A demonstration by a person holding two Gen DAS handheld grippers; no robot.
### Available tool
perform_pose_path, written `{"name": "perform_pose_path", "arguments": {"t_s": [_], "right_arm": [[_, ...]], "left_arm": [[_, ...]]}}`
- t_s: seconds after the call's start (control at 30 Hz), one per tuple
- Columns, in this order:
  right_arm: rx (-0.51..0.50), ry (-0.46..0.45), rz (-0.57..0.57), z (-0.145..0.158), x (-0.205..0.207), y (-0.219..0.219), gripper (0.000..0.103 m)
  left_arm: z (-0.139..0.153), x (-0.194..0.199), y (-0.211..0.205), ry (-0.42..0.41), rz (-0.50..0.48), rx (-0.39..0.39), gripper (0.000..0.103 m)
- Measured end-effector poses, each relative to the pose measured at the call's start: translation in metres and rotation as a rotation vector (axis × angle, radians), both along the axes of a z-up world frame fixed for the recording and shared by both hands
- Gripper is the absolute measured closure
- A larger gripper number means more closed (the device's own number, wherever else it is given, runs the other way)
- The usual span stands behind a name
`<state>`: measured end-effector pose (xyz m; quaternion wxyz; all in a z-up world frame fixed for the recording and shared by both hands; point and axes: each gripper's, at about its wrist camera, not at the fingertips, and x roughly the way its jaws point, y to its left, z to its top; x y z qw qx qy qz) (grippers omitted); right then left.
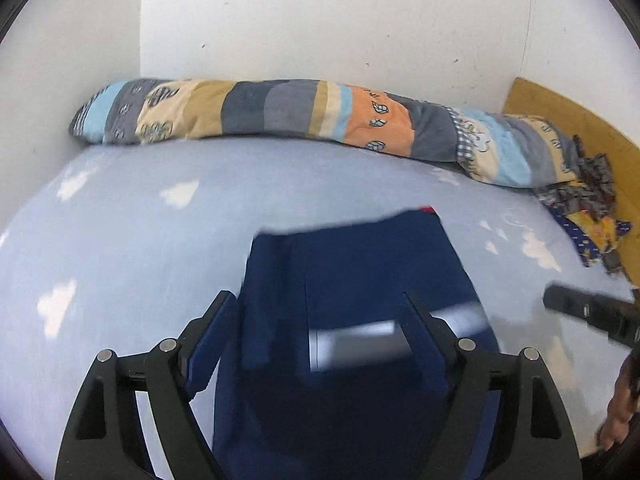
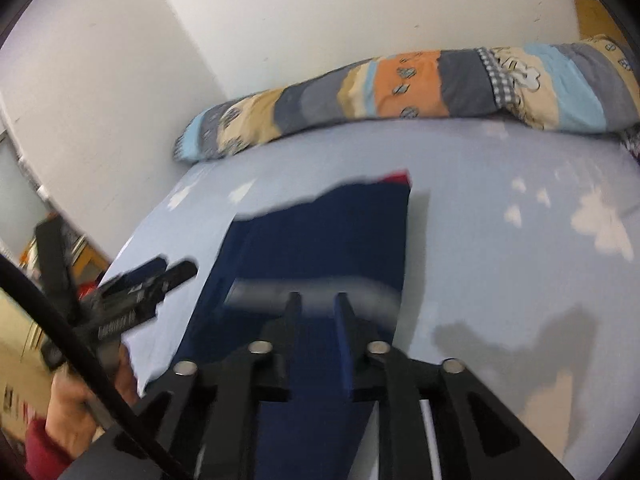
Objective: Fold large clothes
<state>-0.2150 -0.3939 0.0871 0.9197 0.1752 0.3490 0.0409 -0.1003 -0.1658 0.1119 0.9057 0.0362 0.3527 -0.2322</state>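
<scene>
Navy garment lies beneath wide-spread left gripper.

The bed has a pale blue cloud-print sheet. On it lie navy trousers, a patchwork quilt along the wall, and crumpled clothes.

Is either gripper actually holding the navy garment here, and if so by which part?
Neither hold can be confirmed. The left gripper is wide open over the navy garment. The right gripper has its fingers close together above the cloth, but blur hides any pinch.

Home bedroom: bed, cloud-print sheet, rolled quilt.
</scene>
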Motion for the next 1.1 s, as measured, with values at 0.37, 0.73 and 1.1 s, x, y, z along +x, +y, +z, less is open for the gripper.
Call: {"name": "perform_pose_path", "arguments": {"t_s": [0.37,0.73,1.1], "right_arm": [[-0.020,0.195,-0.020,-0.066,0.151,-0.029,0.083],[-0.032,0.138,-0.016,-0.043,0.089,-0.038,0.069],[-0.041,0.307,0.137,-0.083,-0.012,0.020,0.045]], "left_arm": [[-0.105,0.111,-0.002,0.320,0.119,-0.007,0.012],[-0.069,0.085,0.007,0.217,0.105,-0.030,0.008],[-0.108,0.009,0.041,0.353,-0.008,0.175,0.007]]}}
